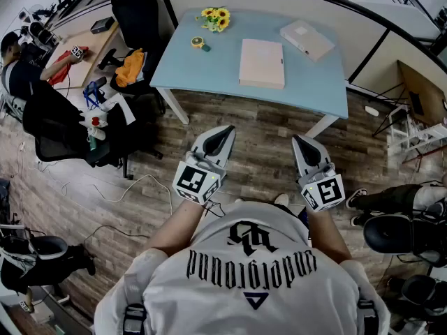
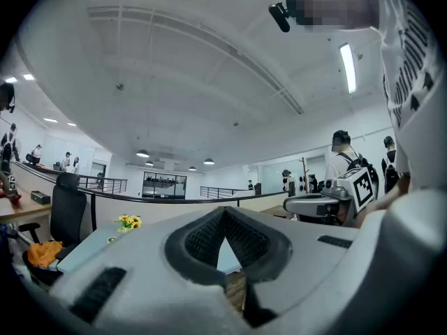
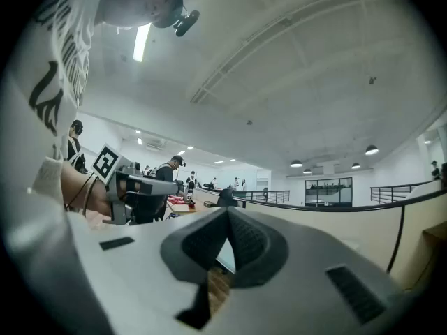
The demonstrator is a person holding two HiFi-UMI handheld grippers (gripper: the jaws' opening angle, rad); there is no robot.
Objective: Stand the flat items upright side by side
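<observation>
Two flat items lie on the light blue table [image 1: 202, 68]: a pink book [image 1: 262, 63] at its middle and a grey-white box file [image 1: 306, 40] at the back right. My left gripper [image 1: 227, 131] and right gripper [image 1: 299, 141] hang over the wooden floor, well short of the table's near edge, both shut and empty. In the left gripper view the jaws [image 2: 224, 211] meet at their tips, pointing level at the table, with the right gripper [image 2: 328, 201] beside them. The right gripper view shows its jaws [image 3: 228, 213] closed too.
A bunch of yellow flowers [image 1: 215, 18] and a small roll of tape [image 1: 199, 43] sit at the table's far left. Black office chairs [image 1: 136, 19] with an orange cloth stand left of the table; cables lie on the floor. A second desk and shelves are at the right.
</observation>
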